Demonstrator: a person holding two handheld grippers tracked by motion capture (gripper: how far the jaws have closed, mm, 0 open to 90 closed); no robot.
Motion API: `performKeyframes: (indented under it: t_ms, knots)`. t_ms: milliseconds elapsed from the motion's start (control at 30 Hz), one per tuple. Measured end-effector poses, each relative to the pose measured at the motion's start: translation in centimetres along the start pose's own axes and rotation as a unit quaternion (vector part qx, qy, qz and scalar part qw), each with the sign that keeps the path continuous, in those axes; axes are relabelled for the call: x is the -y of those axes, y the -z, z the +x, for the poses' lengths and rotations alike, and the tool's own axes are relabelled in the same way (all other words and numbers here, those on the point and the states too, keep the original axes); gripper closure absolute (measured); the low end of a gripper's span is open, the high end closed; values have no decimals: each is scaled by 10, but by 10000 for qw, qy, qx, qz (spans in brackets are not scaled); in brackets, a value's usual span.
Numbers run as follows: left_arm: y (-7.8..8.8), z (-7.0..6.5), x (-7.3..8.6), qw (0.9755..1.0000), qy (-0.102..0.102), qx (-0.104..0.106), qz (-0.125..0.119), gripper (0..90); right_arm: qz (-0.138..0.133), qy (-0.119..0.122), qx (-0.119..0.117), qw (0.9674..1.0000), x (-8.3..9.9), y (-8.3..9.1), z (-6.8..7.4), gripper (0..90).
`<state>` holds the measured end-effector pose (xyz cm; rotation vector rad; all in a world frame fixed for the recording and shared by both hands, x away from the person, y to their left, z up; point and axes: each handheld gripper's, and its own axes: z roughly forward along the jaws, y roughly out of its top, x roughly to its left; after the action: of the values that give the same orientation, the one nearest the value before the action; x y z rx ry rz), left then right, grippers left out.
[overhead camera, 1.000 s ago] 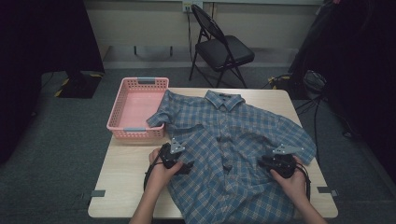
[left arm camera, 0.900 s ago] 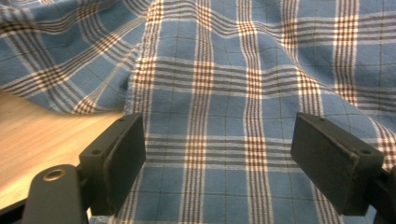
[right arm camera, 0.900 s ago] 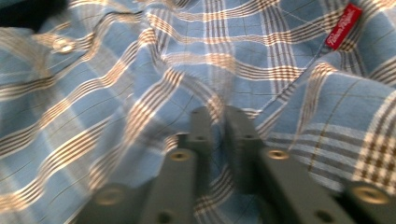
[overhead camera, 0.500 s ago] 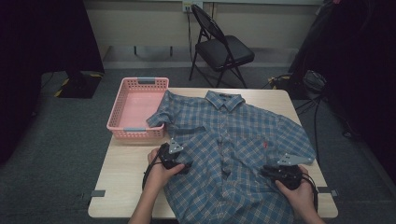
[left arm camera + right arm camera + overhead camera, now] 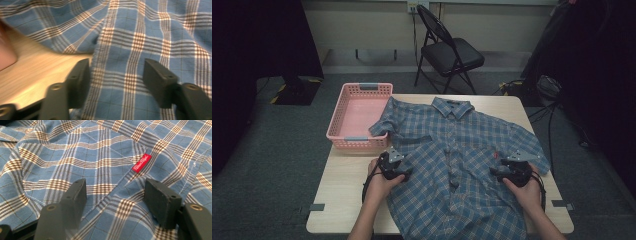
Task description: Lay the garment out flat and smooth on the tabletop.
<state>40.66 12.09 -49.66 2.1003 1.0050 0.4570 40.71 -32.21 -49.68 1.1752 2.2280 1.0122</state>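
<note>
A blue plaid short-sleeved shirt (image 5: 457, 145) lies spread face up on the wooden table (image 5: 344, 190), collar at the far side. My left gripper (image 5: 406, 173) rests at the shirt's left side seam. Its jaws have just been closing but stand apart, with the shirt's edge (image 5: 100, 62) lying between them and not pinched. My right gripper (image 5: 495, 171) sits on the shirt's right front. Its jaws have just been opening and straddle loose cloth below the chest pocket (image 5: 75, 162), which carries a red label (image 5: 141, 163).
A pink plastic basket (image 5: 343, 134) stands at the table's far left corner, with the shirt's left sleeve lying over its rim. A black folding chair (image 5: 452, 55) stands on the floor beyond the table. Bare table wood (image 5: 35, 72) shows left of the shirt.
My right gripper has moved up the shirt, away from the table's front edge, and its jaws now stand wider. The left hand has stayed in place with its jaws drawn closer.
</note>
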Motion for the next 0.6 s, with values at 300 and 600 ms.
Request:
performKeyframes:
  t_ms: [300,600]
  knots:
    - [6,1,2,9999,14,126,59,751,65,-134,-111,9998,0,-1,-3,331]
    - [17,-5,4,9991,53,235,343,882,70,-139,-112,9998,-1,-2,-4,326]
